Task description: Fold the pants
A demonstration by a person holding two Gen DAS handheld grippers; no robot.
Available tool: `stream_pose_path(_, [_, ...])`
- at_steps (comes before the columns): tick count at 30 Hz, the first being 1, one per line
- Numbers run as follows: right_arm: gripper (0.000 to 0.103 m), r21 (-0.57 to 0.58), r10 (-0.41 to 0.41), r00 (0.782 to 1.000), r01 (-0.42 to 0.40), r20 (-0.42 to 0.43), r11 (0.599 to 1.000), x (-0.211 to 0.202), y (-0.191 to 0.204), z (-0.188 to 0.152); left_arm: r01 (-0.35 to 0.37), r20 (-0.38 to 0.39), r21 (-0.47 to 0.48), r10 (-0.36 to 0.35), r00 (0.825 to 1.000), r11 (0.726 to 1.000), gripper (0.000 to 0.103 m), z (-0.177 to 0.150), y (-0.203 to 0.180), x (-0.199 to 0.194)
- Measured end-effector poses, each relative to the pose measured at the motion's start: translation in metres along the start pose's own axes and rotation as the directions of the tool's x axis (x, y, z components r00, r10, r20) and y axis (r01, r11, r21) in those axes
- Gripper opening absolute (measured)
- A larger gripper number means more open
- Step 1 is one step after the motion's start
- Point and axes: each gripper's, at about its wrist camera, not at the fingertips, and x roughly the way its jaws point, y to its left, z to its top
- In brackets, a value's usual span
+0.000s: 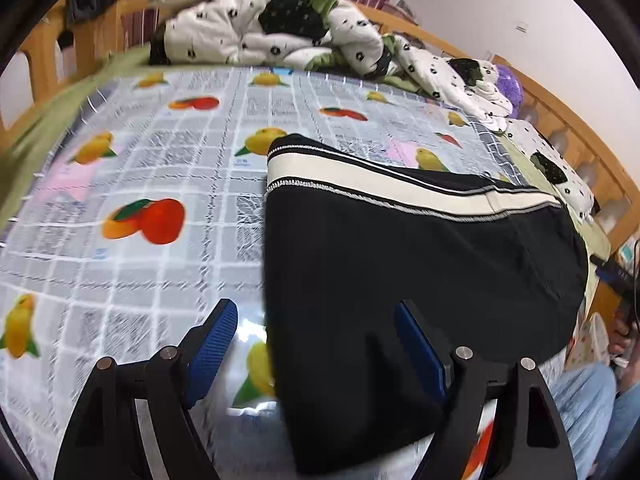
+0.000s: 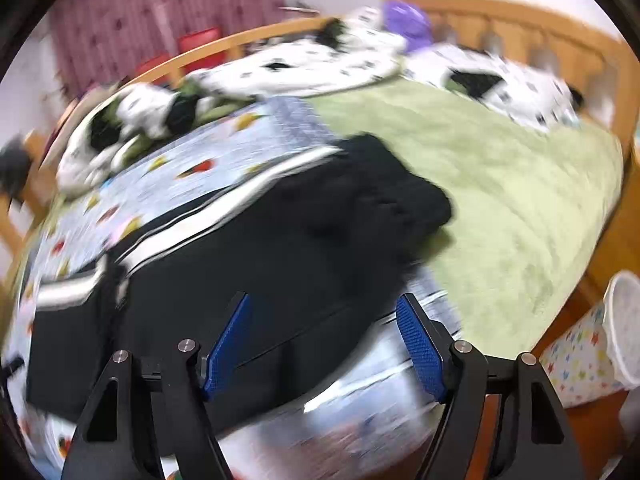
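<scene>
Left gripper (image 1: 316,344) jaws wide, gripping nothing, above near edge of black pants (image 1: 420,272). Right gripper (image 2: 324,336) jaws wide, empty. Pants folded on fruit-print sheet (image 1: 160,168); rumpled quilt (image 1: 280,32) at 12 o'clock.

One pair of black pants (image 1: 420,272); two grippers; one fruit-print sheet (image 1: 140,184); one basket (image 2: 624,328).
</scene>
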Motion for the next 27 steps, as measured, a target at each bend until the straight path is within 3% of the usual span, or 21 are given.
stream_pose_path(4, [0.073, 0.127, 0.082, 0.995, -0.074, -0.059, 0.989, 0.042, -0.04, 0.012, 0.051, -0.047, -0.079, -0.055, 0.997, 0.996, 0.078, 0.016, 0.014, 0.025])
stream_pose_path(8, [0.072, 0.182, 0.141, 0.988, -0.127, -0.063, 0.975, 0.078, -0.052, 0.02, 0.104, -0.089, -0.18, -0.122, 0.989, 0.978, 0.078, 0.03, 0.034, 0.052])
stream_pose_path(11, [0.065, 0.172, 0.145, 0.988, -0.134, -0.053, 0.976, 0.093, -0.045, 0.031, 0.144, -0.059, -0.171, -0.156, 0.986, 0.975, 0.077, 0.037, 0.034, 0.064])
stream_pose_path(12, [0.059, 0.159, 0.133, 0.99, -0.125, -0.044, 0.979, 0.093, -0.04, 0.034, 0.14, -0.058, -0.165, -0.152, 0.987, 0.976, 0.073, 0.039, 0.031, 0.067])
stream_pose_path(13, [0.046, 0.153, 0.131, 0.991, -0.127, -0.015, 0.98, 0.089, -0.04, 0.036, 0.125, -0.056, -0.155, -0.135, 0.989, 0.98, 0.064, 0.041, 0.027, 0.07])
stream_pose_path(14, [0.042, 0.154, 0.145, 0.989, -0.146, 0.018, 0.977, 0.085, -0.04, 0.038, 0.123, -0.071, -0.146, -0.134, 0.988, 0.982, 0.038, 0.043, 0.022, 0.074])
stream_pose_path(17, [0.031, 0.132, 0.191, 0.974, -0.206, 0.12, 0.97, 0.061, -0.031, 0.05, 0.142, -0.058, -0.156, -0.152, 0.987, 0.977, 0.011, 0.052, 0.017, 0.07])
stream_pose_path(19, [0.025, 0.032, 0.152, 0.971, -0.161, 0.182, 0.987, 0.039, -0.002, 0.062, 0.135, -0.034, -0.164, -0.143, 0.989, 0.977, 0.01, 0.058, 0.013, 0.063])
stream_pose_path(21, [0.017, -0.038, 0.177, 0.959, -0.173, 0.222, 0.984, 0.018, 0.029, 0.076, 0.111, 0.012, -0.136, -0.11, 0.994, 0.985, 0.01, 0.065, 0.005, 0.051])
stream_pose_path(24, [0.017, -0.094, 0.189, 0.942, -0.17, 0.277, 0.981, -0.008, 0.069, 0.09, 0.095, 0.067, -0.109, -0.088, 0.994, 0.989, 0.01, 0.074, 0.004, 0.032])
stream_pose_path(27, [0.017, -0.146, 0.237, 0.924, -0.201, 0.302, 0.969, -0.034, 0.108, 0.097, 0.116, 0.095, -0.123, -0.105, 0.99, 0.986, 0.01, 0.083, 0.029, 0.006])
